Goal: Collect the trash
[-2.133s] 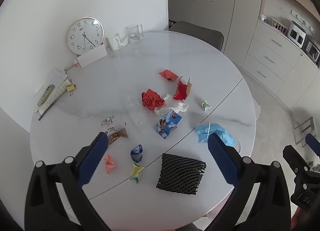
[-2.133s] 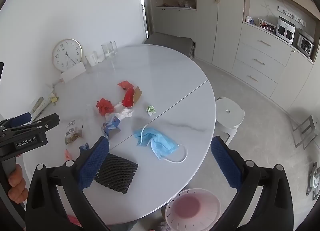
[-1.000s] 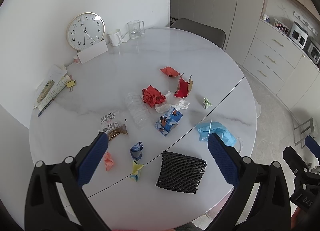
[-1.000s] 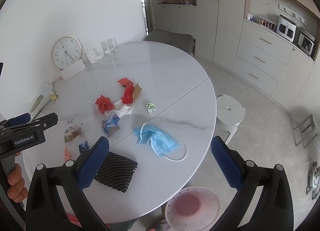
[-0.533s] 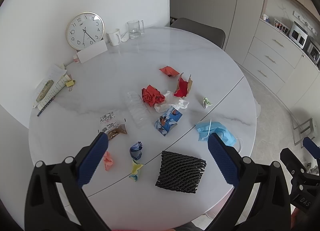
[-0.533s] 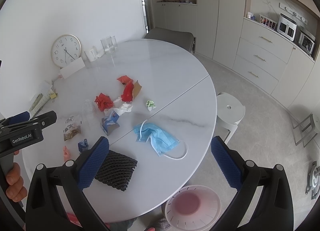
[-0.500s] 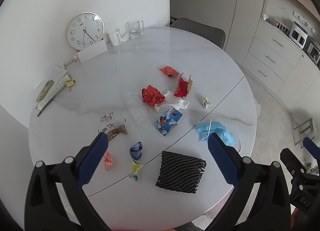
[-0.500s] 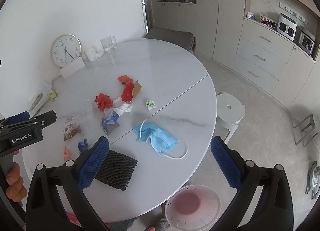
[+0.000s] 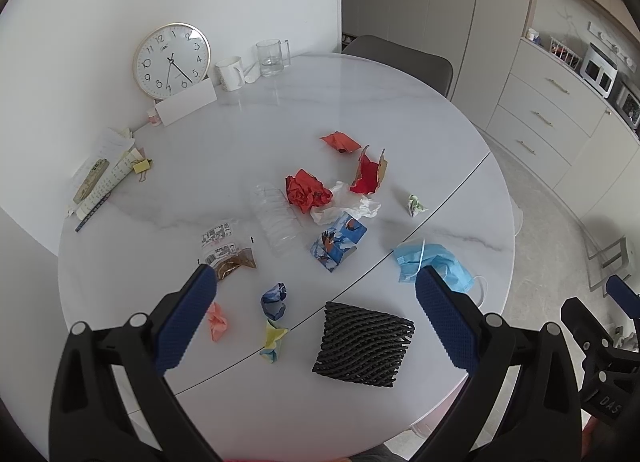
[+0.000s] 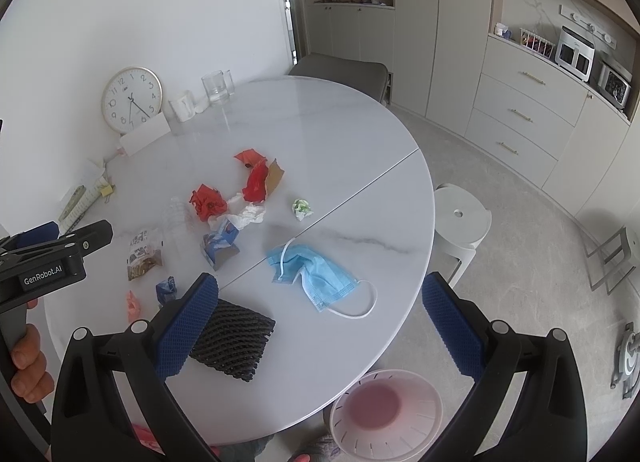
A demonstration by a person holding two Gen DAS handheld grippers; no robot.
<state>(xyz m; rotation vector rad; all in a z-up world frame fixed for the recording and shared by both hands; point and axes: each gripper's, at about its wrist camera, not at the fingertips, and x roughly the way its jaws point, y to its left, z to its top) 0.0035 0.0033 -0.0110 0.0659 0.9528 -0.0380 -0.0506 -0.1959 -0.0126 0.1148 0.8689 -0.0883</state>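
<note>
Both grippers held above the near edge of a round white marble-look table (image 9: pixel 360 102), nothing between the fingers. Left gripper (image 9: pixel 316 314) jaws spread wide, ribbed blue pads (image 9: pixel 188 318); right gripper (image 10: pixel 320 314) likewise wide apart. Trash scattered mid-table: black foam net sleeve (image 9: pixel 362 344), flat and rectangular, nearest the edge; pleated blue face mask (image 10: pixel 310 268) with white ear loop beside the table seam; crumpled red paper (image 9: pixel 306 190), torn red card piece (image 9: pixel 368 176), another red scrap (image 9: pixel 340 141), white tissue wad (image 9: pixel 352 208), blue printed carton (image 9: pixel 338 240) crushed, clear ribbed plastic bottle (image 9: pixel 276 218) lying flat, small clear sachet (image 9: pixel 228 252) with brown contents, maybe seeds. Small twisted wrappers: pink (image 9: pixel 217 320), blue (image 9: pixel 274 300), yellow (image 9: pixel 274 336), green-white (image 9: pixel 416 205). Pink round bin (image 10: pixel 386 410) on floor beside table edge. Wall clock (image 9: pixel 172 60), mug (image 9: pixel 230 72), glass (image 9: pixel 272 57) at far side
</note>
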